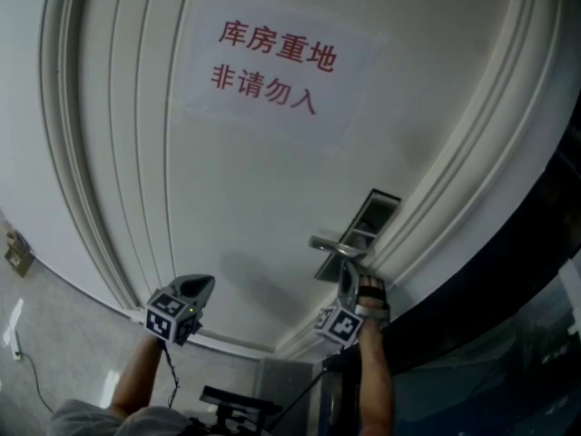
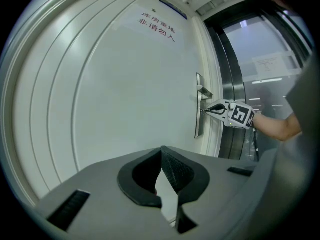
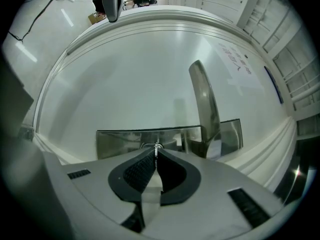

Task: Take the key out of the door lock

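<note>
A small metal key (image 3: 156,145) sticks out of the steel lock plate (image 3: 120,141) on a white door (image 1: 227,180), just below the lever handle (image 3: 205,104). My right gripper (image 3: 156,151) points at the plate, its dark pads shut on the key's head. In the head view the right gripper (image 1: 349,275) sits right under the handle (image 1: 331,246). The left gripper (image 1: 201,284) hangs in front of the door's bare panel, well to the left of the lock. Seen from its own camera, the left gripper (image 2: 161,151) is shut with nothing in it.
A paper sign (image 1: 272,66) with red print is stuck on the door above the lock. Moulded door frame (image 1: 472,180) and a dark glass panel (image 1: 536,271) lie to the right. At lower left, a cable (image 1: 36,371) lies on the grey floor.
</note>
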`<state>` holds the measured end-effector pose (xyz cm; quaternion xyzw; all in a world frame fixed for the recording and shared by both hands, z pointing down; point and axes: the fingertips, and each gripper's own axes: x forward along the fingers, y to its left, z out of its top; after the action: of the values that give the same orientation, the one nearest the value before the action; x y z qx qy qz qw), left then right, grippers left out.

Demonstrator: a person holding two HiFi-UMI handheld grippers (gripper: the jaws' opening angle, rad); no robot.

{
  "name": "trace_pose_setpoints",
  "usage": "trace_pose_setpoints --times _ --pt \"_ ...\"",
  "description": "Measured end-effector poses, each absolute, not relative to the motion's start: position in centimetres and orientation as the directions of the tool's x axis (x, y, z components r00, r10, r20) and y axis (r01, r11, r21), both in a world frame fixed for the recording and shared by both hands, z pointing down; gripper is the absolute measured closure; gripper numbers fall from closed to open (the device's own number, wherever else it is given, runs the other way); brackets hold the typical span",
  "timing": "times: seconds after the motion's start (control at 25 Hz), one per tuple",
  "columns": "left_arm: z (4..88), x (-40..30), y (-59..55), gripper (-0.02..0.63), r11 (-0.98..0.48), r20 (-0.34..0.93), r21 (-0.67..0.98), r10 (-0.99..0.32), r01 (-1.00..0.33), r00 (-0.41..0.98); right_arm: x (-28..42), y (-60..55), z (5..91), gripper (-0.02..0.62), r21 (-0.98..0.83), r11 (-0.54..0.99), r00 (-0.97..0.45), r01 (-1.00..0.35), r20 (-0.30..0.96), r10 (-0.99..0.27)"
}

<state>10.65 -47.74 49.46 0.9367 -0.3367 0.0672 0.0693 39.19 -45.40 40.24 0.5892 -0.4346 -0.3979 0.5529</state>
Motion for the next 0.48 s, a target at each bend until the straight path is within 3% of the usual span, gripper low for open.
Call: trace_pose_setpoints --times 0.48 --pt "48.82 10.26 -47.65 0.614 -0.767 0.163 0.075 -0.622 -0.638 0.766 39.05 -44.9 40.29 0.575 0.998 -0.003 0.315 -0.063 0.017 -0.949"
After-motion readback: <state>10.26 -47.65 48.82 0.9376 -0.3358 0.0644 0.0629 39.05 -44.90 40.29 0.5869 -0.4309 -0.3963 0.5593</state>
